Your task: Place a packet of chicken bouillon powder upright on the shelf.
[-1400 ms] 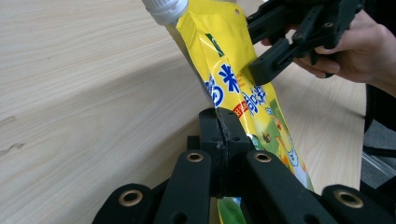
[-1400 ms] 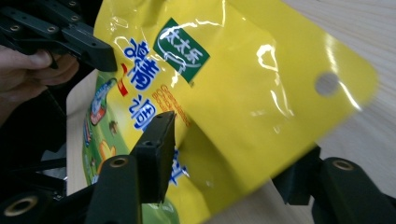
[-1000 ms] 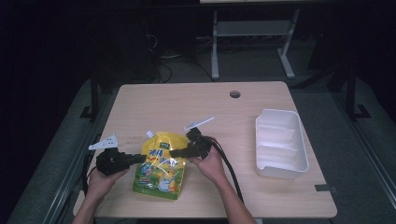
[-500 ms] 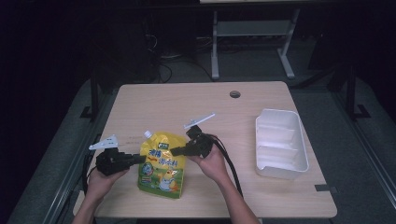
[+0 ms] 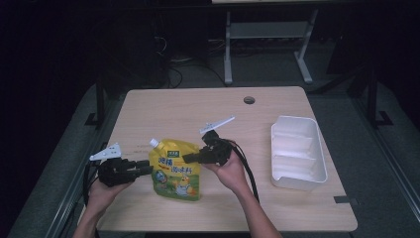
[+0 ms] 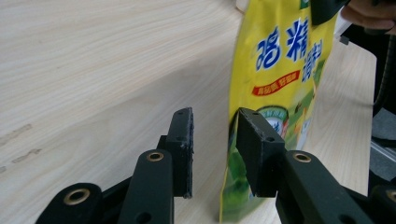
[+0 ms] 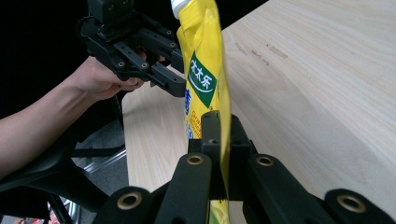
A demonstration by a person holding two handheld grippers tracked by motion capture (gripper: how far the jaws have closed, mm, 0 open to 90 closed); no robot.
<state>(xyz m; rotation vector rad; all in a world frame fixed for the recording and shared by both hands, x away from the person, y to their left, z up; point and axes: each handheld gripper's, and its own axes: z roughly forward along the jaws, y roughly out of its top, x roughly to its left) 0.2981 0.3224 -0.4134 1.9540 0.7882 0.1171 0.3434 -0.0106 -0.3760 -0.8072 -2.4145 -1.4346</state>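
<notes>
A yellow spouted drink pouch [image 5: 176, 171] stands tilted on the wooden table [image 5: 198, 109], its white cap at the upper left. My right gripper [image 5: 190, 157] is shut on the pouch's upper right edge; in the right gripper view both jaws pinch the pouch [image 7: 205, 56] edge-on at my right gripper [image 7: 219, 135]. My left gripper [image 5: 146, 168] sits at the pouch's left edge. Its jaws have just been opening. In the left gripper view my left gripper [image 6: 212, 140] shows a gap, with the pouch [image 6: 280, 60] edge beside the right jaw and the left pad clear of it.
A white plastic tray [image 5: 277, 124] rests at the table's right side. A round cable hole [image 5: 249, 100] is near the far edge. Black cables trail from both grippers toward the near edge. Dark floor and a metal stand lie beyond the table.
The right gripper has closed on the pouch and lifted its top, so the pouch stands more upright. The left gripper's jaws have parted from the pouch's left edge.
</notes>
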